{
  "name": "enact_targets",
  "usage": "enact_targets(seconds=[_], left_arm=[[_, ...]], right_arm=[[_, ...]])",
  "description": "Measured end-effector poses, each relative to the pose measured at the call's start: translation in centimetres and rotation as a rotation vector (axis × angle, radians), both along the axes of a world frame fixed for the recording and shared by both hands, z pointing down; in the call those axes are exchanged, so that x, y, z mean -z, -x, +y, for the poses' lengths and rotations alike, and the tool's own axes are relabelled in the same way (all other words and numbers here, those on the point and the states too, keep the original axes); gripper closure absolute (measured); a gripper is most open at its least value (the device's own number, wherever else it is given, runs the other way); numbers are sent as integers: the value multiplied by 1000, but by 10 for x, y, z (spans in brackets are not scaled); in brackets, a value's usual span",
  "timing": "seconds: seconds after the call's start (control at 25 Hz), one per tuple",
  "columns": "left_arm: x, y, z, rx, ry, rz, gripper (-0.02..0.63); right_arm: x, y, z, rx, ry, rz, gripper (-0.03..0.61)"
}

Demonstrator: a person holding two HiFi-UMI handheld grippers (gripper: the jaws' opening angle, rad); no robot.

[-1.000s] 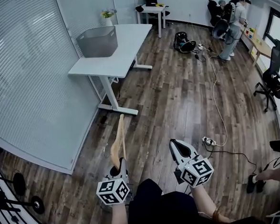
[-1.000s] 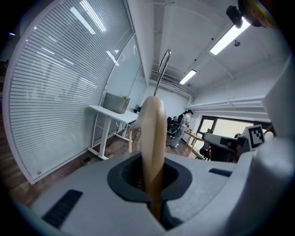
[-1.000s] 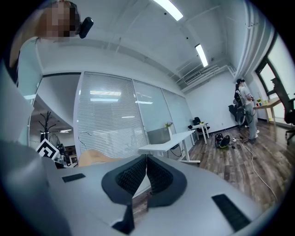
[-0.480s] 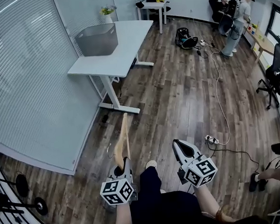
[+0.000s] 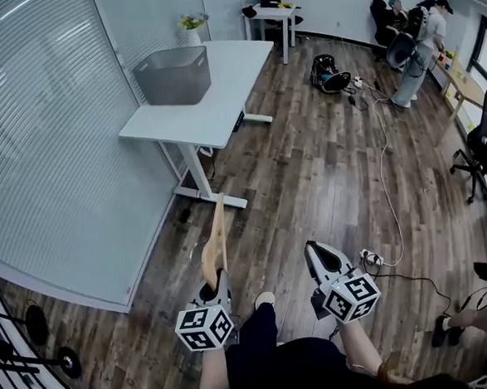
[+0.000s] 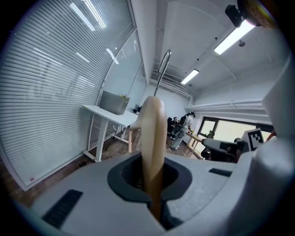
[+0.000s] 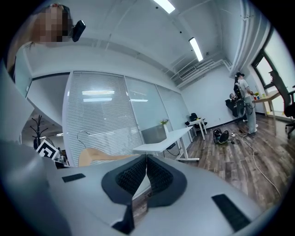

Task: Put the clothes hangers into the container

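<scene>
My left gripper is shut on a wooden clothes hanger that sticks out ahead of it over the floor. In the left gripper view the wooden hanger is pinched between the jaws, its metal hook rising above. My right gripper holds nothing; its jaws meet at the tips. The wooden hanger also shows at the left of the right gripper view. A grey container stands on the white desk ahead at the left, also seen as the grey container and the grey container.
Glass wall with blinds runs along the left. Cables and a power strip lie on the wood floor at the right. A person stands at the far right by office chairs. A small white table is at the back.
Both grippers and the hanger have moved forward over the floor toward the white desk. Both jaws stay as they were.
</scene>
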State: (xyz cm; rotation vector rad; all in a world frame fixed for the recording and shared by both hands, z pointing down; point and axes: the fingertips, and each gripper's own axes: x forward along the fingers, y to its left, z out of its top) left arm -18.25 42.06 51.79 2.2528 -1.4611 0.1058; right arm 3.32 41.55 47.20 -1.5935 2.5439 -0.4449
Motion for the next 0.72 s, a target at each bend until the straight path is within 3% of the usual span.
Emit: enact_targets(seconds=[0.72], left_arm=[[18,15,-139,-41,-21,5,606]], right_arm=[[18,16,-133,-34,-22,4,549]])
